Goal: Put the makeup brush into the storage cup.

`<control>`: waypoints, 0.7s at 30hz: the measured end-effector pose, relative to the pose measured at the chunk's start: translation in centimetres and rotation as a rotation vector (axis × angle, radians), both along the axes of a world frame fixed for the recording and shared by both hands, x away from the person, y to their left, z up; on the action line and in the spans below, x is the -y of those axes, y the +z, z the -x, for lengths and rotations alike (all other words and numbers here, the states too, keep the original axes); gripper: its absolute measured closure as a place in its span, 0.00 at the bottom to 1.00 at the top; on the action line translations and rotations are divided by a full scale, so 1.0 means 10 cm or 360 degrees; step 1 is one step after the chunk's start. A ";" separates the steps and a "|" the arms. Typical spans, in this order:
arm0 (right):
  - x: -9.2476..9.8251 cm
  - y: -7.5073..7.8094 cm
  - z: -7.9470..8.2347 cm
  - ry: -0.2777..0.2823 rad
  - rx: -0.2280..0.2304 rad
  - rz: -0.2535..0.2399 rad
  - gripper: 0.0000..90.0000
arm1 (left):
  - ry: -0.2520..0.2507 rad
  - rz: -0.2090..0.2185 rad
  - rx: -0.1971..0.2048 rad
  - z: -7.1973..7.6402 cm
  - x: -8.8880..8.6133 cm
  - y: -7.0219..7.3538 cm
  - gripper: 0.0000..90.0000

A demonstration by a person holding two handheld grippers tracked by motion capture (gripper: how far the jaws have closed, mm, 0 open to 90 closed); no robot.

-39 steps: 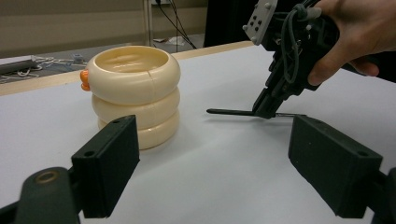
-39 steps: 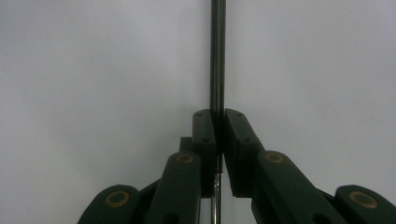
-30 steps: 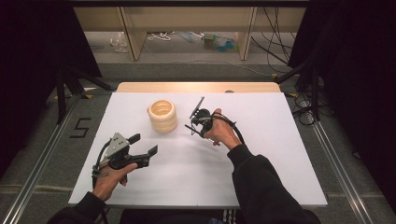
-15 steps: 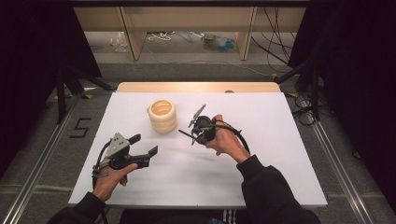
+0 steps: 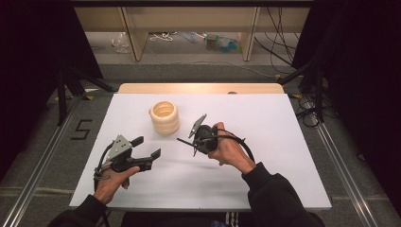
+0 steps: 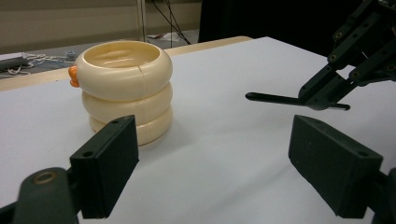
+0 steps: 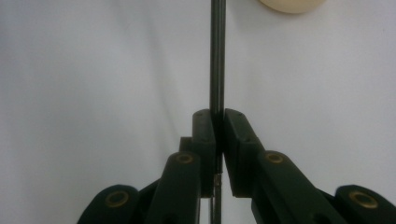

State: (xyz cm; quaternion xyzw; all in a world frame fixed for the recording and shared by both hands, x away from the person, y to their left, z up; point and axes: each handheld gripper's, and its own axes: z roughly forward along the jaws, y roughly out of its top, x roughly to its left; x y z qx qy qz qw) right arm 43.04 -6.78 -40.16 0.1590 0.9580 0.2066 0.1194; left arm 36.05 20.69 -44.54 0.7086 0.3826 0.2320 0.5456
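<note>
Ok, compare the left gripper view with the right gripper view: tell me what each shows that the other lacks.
Left gripper view alone: the left gripper with its jaws wide apart, the whole stack of three rings, an orange bit on the top ring.

Right gripper view alone: the right gripper's jaws pressed shut on the rod, seen close.

Both: the white table, the rod, and some part of the rings.

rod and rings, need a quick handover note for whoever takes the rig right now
Right tool: shut on a thin dark rod, held above the table, rod tip pointing toward the ring stack.
Left tool: open, holding nothing, low over the table's near left, facing the stack.
Ring stack: three cream rings, upright at mid-table, a small orange bit on the top ring's side.
Done: rod gripped.
Left: probably bring the rod to the stack; the rod and rings are apart.
</note>
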 end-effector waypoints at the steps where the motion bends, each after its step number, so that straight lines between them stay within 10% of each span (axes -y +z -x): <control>1: 0.00 0.00 0.01 0.0012 -0.0003 -0.0002 0.93 | 0.0000 0.0001 0.0000 0.00 0.00 0.00 0.18; 21: -0.10 -0.05 0.21 0.0201 0.0005 0.0056 0.93 | -0.0096 -0.0015 -0.0012 0.03 0.06 -0.01 0.19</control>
